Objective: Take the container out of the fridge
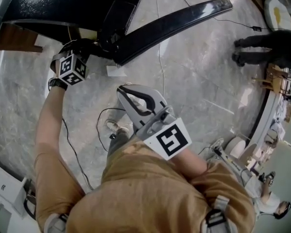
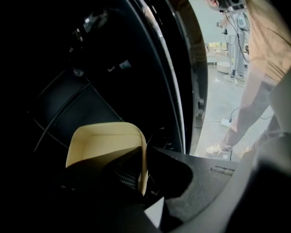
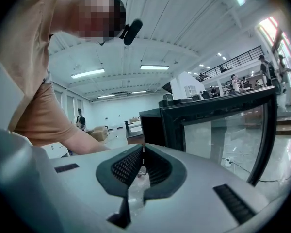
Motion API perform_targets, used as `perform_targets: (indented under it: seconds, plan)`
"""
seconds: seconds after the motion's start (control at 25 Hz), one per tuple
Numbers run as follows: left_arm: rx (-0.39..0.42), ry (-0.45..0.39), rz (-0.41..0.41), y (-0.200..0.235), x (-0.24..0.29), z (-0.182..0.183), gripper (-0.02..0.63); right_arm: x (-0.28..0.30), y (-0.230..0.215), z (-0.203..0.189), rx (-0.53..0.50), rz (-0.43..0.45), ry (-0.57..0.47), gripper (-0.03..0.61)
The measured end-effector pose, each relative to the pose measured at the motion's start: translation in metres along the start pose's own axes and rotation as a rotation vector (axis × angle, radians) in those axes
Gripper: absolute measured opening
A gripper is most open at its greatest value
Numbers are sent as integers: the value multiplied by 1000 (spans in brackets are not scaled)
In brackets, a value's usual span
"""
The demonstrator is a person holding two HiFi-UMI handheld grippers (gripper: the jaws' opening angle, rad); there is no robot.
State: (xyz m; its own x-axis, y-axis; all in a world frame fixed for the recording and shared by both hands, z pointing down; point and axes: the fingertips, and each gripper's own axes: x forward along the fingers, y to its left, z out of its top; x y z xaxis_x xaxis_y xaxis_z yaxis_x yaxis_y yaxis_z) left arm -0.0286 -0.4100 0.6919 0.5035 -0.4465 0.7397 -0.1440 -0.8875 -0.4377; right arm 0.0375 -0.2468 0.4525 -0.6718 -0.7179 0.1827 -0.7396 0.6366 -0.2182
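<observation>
head view: l. gripper (image 1: 82, 55) sits at the end of the outstretched left arm (image 1: 48, 115), marker cube facing up, nose in at the opening of the black fridge (image 1: 63, 4). its tips are out of sight in this view. fridge door (image 1: 179, 21) stands open, swung to the right. r. gripper (image 1: 126, 92) is held close to the torso, well apart from the fridge, above the marble floor (image 1: 199, 81).

left gripper view: jaws narrow, clamped on the right-hand wall of the cream container (image 2: 104, 140), w/ one pad inside the wall and one outside. container is open-topped, w/ rounded corners. it shows against the dark fridge interior, w/ thin wire lines behind it. can't tell if its base rests on a shelf. door edge runs down the right of the opening, w/ bright floor beyond it.

right gripper view: jaws closed tip to tip, ribbed pads meeting, nothing held. fridge body ahead at centre, its glass-panelled door open to the right, both well apart from the tips.
</observation>
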Motion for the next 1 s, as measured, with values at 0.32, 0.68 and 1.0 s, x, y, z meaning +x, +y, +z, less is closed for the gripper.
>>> perform_targets:
  seconds: [0.32,0.68,1.0]
  plan:
    - [-56,-53,34,-12,-36,19,20,-22,15,6,-42,-33,-25,6]
    - [-91,-74,60,-30,-87,26,20,-42,51,29,-87,-18,-70,6]
    - [-135,-98,77,-48,-123,23,19,-53,79,40,-114,-17,-95,6]
